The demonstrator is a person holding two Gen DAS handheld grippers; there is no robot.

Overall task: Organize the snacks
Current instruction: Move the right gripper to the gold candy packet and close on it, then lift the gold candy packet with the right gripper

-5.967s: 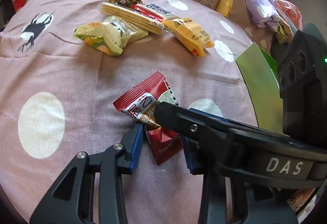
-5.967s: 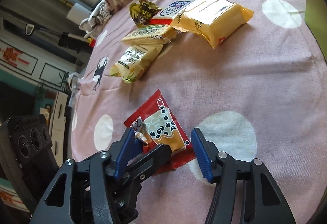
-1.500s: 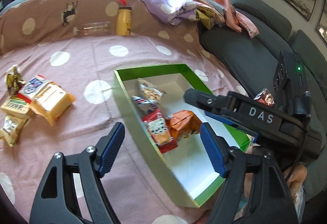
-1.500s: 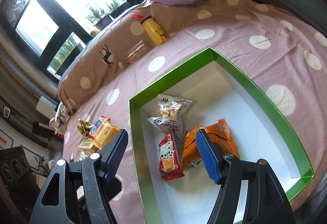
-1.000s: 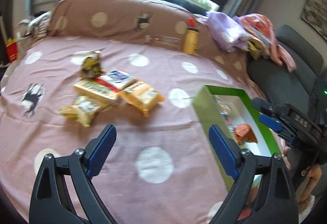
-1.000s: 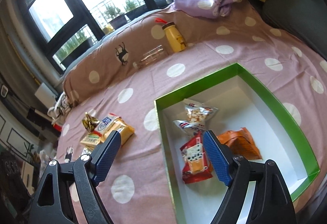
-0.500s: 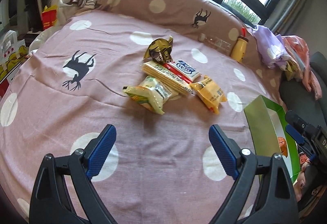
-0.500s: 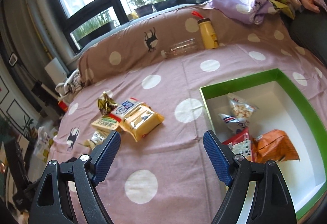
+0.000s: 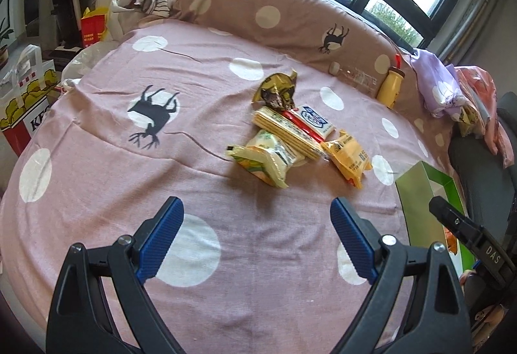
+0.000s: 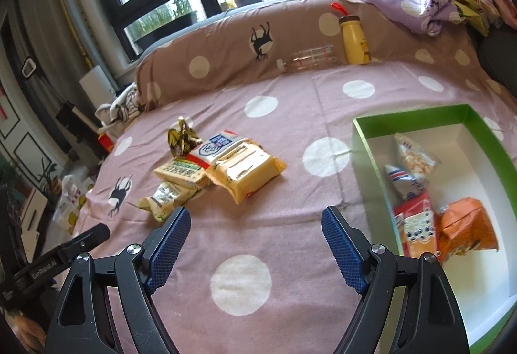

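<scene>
We hold the left gripper [image 9: 257,226] and right gripper [image 10: 255,236] with jaws apart and nothing between them, above the pink polka-dot bedsheet [image 10: 290,273]. The loose pile of yellow foil snack packets [image 9: 290,140] lies ahead, well apart from both. The green-rimmed white cardboard box [image 10: 363,140] holds what appear to be four packets, including an orange crinkled bag [image 10: 465,224].

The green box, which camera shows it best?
The right wrist view: the green box shows its open inside with four snack packets. The left wrist view catches only its near corner and outer wall at the right edge.
</scene>
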